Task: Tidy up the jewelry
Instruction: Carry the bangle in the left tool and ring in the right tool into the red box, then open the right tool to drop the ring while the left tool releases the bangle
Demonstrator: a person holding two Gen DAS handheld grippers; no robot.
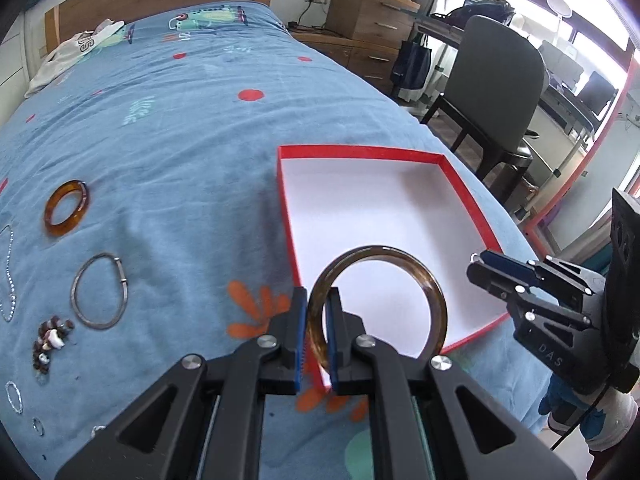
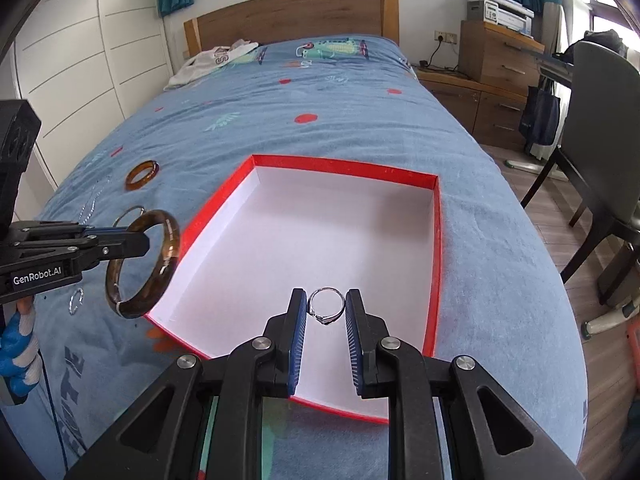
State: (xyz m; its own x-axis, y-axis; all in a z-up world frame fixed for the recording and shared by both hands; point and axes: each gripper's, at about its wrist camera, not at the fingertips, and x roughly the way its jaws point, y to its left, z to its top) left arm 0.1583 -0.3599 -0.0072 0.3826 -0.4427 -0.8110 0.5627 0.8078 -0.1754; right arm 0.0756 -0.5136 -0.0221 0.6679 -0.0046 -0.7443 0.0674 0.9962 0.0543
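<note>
Bed (image 2: 360, 128) covered with a blue patterned sheet, wooden headboard (image 2: 292, 16) behind. White garment (image 2: 212, 60) lies near the headboard. Grey chair (image 1: 496, 80) stands beside the bed. Printer (image 2: 504, 10) sits atop a wooden drawer unit (image 2: 496, 56).

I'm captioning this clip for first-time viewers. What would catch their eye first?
The open red box with its bare white floor, on the blue bedspread. The left gripper holds a brown bangle upright at its rim; the right gripper holds a small silver ring over it.
</note>
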